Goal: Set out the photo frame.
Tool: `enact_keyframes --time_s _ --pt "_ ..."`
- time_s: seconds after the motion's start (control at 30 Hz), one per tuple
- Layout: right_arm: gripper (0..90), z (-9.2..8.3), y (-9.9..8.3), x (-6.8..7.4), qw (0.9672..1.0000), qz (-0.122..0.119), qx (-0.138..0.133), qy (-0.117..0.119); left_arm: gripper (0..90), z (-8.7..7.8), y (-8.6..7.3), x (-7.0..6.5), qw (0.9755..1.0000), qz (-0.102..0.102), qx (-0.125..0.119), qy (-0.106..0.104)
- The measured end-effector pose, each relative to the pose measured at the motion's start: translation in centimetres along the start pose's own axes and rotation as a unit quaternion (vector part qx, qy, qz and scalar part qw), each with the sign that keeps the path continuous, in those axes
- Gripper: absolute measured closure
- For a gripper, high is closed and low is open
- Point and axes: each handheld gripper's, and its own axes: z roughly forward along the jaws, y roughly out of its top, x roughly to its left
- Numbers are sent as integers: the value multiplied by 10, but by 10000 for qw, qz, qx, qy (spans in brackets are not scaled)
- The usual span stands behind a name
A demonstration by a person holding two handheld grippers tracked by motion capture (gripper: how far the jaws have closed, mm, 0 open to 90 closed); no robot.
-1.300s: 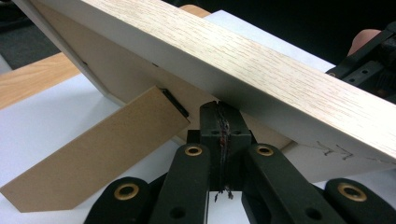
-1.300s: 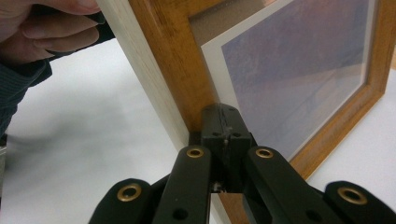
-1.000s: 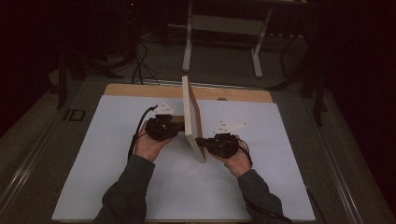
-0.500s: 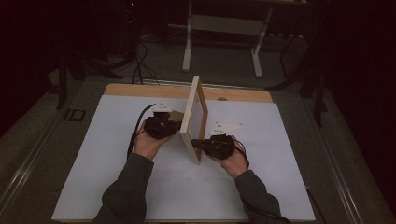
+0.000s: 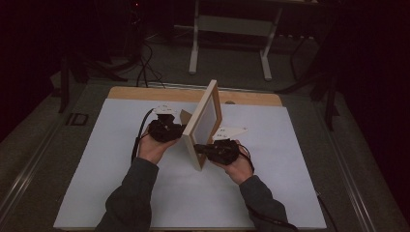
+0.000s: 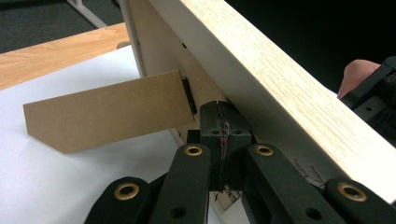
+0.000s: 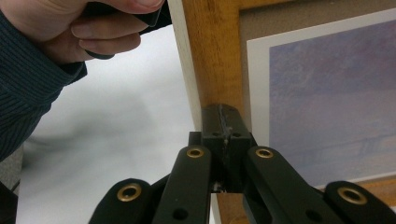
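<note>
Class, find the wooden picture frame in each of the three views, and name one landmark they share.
High view: picture frame stands mid-table between both hands.
Left gripper view: its back and pale edge run from top to right.
Right gripper view: its front corner sits top centre.
Shared landmark: the white table sheet.

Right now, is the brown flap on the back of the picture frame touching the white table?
Cannot tell. In the left gripper view the flap slants down toward the white tabletop, but its lower corner may hover.

Dim room; grey floor (image 5: pixel 232 77); white metal stand (image 5: pixel 232 29) beyond table (image 5: pixel 145 93); floor cables (image 5: pixel 145 67).
</note>
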Motion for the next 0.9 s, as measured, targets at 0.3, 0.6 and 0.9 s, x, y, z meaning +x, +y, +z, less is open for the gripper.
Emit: enact_keyframes --time_s 0.3,0.6,0.9 --pt "900 4 3 4 9999 -99 35 -109 900 0 -1 5 9999 -99 -42 -112" --pt "861 6 1 3 9998 -120 67 -110 838 -3 -1 12 9993 -371 -38 -53" --pt "814 2 -2 0 9998 -76 81 -174 749 -5 -1 19 9977 -663 -66 97"
